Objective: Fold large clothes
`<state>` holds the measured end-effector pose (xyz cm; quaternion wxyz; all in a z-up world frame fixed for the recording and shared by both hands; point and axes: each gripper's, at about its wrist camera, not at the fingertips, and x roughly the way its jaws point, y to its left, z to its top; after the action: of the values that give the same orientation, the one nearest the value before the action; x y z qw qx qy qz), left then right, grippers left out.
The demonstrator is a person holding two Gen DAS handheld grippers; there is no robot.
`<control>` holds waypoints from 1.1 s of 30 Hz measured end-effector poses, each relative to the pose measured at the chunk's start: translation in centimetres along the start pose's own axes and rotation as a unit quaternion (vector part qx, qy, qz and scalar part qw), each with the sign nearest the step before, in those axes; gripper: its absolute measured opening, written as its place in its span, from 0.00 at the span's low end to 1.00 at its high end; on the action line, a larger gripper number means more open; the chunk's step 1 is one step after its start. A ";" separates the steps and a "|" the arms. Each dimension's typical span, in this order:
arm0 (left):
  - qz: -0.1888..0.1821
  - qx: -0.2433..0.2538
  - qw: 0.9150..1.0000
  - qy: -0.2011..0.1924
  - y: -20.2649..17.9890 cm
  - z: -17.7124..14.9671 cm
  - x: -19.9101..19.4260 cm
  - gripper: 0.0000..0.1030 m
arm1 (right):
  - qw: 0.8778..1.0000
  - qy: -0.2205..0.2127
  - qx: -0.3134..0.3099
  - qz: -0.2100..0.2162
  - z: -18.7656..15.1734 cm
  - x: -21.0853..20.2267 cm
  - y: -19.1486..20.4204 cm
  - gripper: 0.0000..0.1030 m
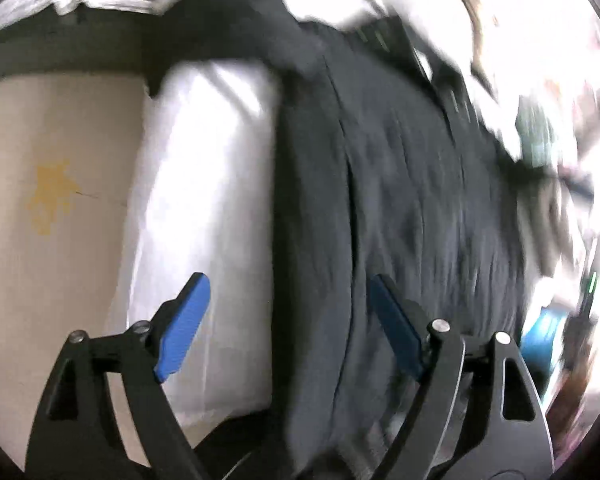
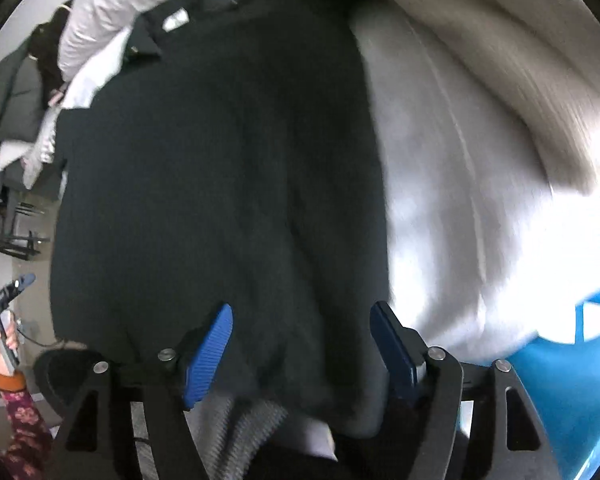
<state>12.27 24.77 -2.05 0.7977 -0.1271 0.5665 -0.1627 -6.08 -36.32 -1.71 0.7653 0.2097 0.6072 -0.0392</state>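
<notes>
A large dark garment [image 1: 400, 184] lies spread over white bedding [image 1: 204, 200], its collar end toward the top of the left wrist view. My left gripper [image 1: 288, 280] hovers open over the garment's left edge, and its blue pads [image 1: 184, 328] touch nothing. In the right wrist view the same dark garment [image 2: 220, 184] fills the middle. My right gripper [image 2: 302, 307] stands open just above its near part, and no cloth is pinched between the blue pads [image 2: 210, 352]. Both pictures are blurred.
A cream surface with a yellow star-shaped mark [image 1: 52, 192] lies left of the bedding. A beige blanket [image 2: 500, 60] and white sheet [image 2: 460, 220] lie right of the garment. A blue plastic thing [image 2: 560, 380] sits at bottom right. A hand in a flowered sleeve [image 2: 20, 420] shows at the left edge.
</notes>
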 end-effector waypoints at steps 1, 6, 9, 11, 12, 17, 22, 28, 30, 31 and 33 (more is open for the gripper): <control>-0.010 -0.033 0.999 -0.017 1.5 1.7 0.2 0.80 | 1.000 -0.006 -0.004 0.001 1.0 0.4 0.7 0.72; -0.067 -0.204 0.975 -0.064 7.3 7.7 4.6 0.80 | 0.999 -0.027 0.010 0.040 7.6 3.5 4.7 0.72; -0.130 -0.294 0.943 -0.086 9.8 10.5 8.2 0.80 | 0.997 -0.039 0.020 0.071 9.9 5.6 5.9 0.72; -0.169 -0.344 0.918 -0.105 11.3 10.7 9.9 0.80 | 0.995 -0.045 0.025 0.090 11.5 7.4 7.2 0.72; -0.185 -0.375 0.901 -0.115 12.1 10.9 11.3 0.80 | 0.994 -0.042 0.024 0.094 11.1 7.9 7.9 0.72; -0.256 -0.449 0.837 -0.178 14.8 12.1 14.3 0.76 | 0.995 -0.028 0.018 0.093 12.2 10.2 8.7 0.72; -0.273 -0.511 0.779 -0.238 17.4 13.5 15.1 0.54 | 0.993 -0.044 0.036 0.103 12.7 10.0 7.5 0.72; -0.206 -0.503 0.780 -0.309 17.1 13.8 11.6 0.06 | 0.994 -0.049 0.032 0.095 13.4 10.0 7.3 0.72; -0.164 -0.445 0.813 -0.340 14.7 15.0 9.0 0.05 | 0.994 -0.054 0.027 0.093 13.4 9.7 7.2 0.72; -0.144 -0.408 0.828 -0.357 13.1 15.8 7.4 0.05 | 0.994 -0.056 0.025 0.093 13.2 9.4 6.9 0.72; -0.112 -0.315 0.857 -0.393 8.8 17.5 4.0 0.05 | 0.994 -0.058 0.022 0.095 13.2 9.2 6.8 0.72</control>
<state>31.08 31.52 -3.18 0.8477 -0.4874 0.2094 0.0001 10.46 -33.22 -6.23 0.7944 0.2808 0.5384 0.0084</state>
